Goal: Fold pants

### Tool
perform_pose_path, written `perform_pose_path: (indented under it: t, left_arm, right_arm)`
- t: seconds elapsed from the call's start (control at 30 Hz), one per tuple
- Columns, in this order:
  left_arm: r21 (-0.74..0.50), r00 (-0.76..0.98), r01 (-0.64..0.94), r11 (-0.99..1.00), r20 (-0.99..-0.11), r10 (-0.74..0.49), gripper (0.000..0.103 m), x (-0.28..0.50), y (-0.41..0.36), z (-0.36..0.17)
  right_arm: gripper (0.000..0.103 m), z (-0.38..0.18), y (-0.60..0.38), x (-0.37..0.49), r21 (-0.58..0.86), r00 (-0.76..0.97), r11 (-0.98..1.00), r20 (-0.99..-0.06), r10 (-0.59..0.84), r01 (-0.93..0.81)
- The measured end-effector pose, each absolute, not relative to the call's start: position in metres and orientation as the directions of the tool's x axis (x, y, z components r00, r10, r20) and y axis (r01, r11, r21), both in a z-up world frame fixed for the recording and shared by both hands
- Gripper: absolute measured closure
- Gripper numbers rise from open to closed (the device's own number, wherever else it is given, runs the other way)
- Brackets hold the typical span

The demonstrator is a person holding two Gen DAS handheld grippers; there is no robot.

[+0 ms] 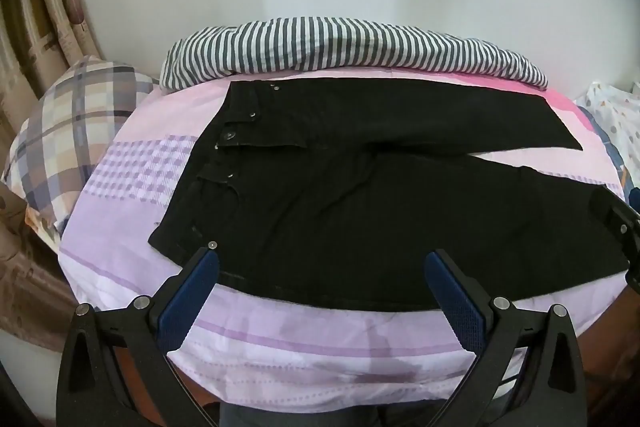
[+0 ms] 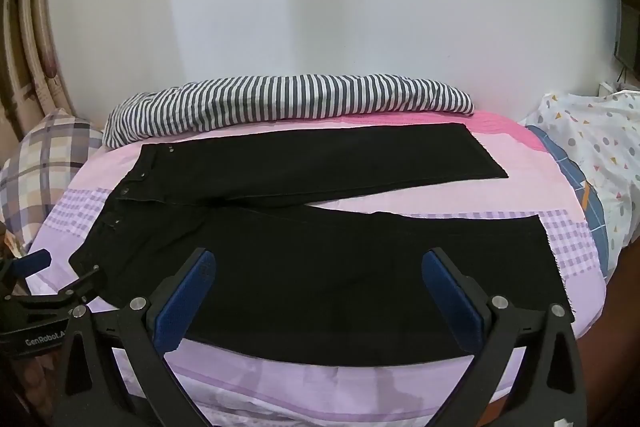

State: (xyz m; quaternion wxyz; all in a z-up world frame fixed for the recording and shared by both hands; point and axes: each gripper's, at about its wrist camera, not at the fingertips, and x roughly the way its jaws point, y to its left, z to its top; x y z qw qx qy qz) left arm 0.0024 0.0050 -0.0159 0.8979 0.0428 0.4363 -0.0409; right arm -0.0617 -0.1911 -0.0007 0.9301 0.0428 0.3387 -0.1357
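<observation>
A bed (image 1: 132,187) in a pink and lilac sheet is carrying everything here. Black pants (image 1: 360,211) are lying flat across its middle, unfolded, the waistband (image 1: 224,147) facing the left edge and the two legs fanning apart toward the right edge; the nearer leg is running along just inside the front edge. A striped blanket (image 1: 340,47) is sitting bunched along the back edge, touching the far leg at the waist end. A plaid pillow (image 1: 72,131) is leaning off the back left corner, and a spotted white cover (image 2: 592,163) is lying beyond the right edge.

The left gripper (image 1: 322,259) is hovering at the front edge near the waist end, its blue-padded fingers (image 1: 188,303) spread wide and clasping nothing. The right gripper (image 2: 318,259) is hovering over the nearer leg toward the hem end, its fingers (image 2: 452,299) likewise parted with nothing between them.
</observation>
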Motion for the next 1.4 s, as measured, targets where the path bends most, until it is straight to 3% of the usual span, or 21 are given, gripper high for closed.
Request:
perform_pose_path:
  t: [1.4]
  left_arm:
    - [0.04, 0.607, 0.106, 0.994, -0.794, -0.033, 0.001, -0.0001, 0.0079, -0.0254]
  right_arm:
    - [0.0, -0.0033, -0.1909, -0.0586, -0.004, 0.729, 0.957, -0.648, -0.223, 0.289]
